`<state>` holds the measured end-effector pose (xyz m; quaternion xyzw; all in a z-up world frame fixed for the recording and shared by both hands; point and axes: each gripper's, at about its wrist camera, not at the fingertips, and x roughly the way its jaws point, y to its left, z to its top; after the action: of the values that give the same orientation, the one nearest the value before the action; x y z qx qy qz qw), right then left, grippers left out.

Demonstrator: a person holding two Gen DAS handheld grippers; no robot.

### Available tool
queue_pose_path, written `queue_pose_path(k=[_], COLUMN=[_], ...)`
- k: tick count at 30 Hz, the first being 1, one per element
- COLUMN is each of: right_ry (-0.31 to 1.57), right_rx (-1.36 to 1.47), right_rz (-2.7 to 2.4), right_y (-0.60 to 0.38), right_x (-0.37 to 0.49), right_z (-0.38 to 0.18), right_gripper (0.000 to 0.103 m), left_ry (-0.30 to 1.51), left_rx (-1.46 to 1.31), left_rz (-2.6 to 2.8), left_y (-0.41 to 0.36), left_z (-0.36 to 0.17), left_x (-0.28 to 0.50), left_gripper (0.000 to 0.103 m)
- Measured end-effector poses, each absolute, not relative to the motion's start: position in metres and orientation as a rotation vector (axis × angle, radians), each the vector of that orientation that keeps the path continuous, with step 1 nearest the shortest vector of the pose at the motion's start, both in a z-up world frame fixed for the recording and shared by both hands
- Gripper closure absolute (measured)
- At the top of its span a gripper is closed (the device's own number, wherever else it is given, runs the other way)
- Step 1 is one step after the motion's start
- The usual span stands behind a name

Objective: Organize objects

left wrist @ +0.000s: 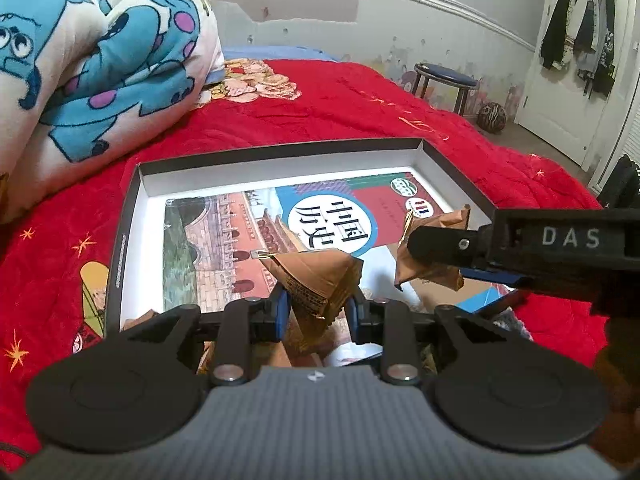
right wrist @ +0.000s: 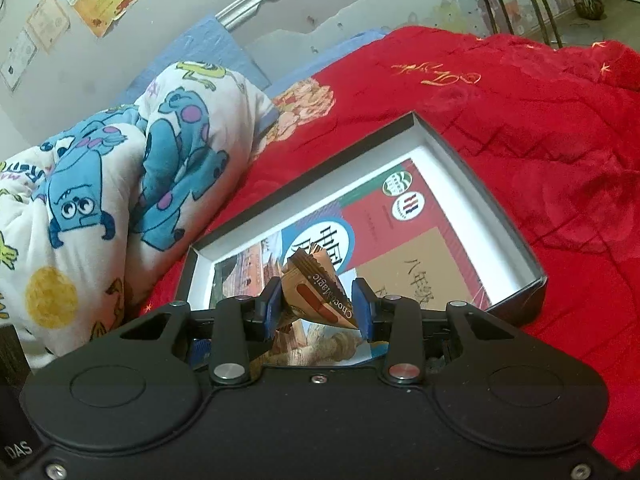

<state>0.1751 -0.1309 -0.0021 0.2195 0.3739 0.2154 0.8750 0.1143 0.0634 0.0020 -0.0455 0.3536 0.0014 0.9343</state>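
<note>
Both tools, left (left wrist: 318,312) and right (right wrist: 316,308), pinch brown wrappers (left wrist: 316,276) over red bedspread (left wrist: 340,96).

Bedroom interior: bed under a red quilted blanket (left wrist: 360,92), a blue-topped round stool (left wrist: 444,74) beside a scuffed grey wall (left wrist: 304,32), white panelled door (left wrist: 576,80).

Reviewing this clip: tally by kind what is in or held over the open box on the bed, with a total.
Snack packets, brown, pinched in tongs: 2, one in the left tongs as left packet, one in the right tongs as right packet
Textbooks lying in the box: 1, the history textbook
Total: 3
</note>
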Motion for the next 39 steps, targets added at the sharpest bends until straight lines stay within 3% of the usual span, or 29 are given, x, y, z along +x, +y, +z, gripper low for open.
queue_pose_path(k=[39], right_ry=[0.846], right_rx=[0.422], right_rz=[0.407], right_y=[-0.12], right_x=[0.171], right_z=[-0.01], right_gripper=[0.066], left_ry=[0.744], left_rx=[-0.07], left_rz=[0.015], left_y=[0.058], left_z=[-0.011], left_x=[0.11], left_gripper=[0.067])
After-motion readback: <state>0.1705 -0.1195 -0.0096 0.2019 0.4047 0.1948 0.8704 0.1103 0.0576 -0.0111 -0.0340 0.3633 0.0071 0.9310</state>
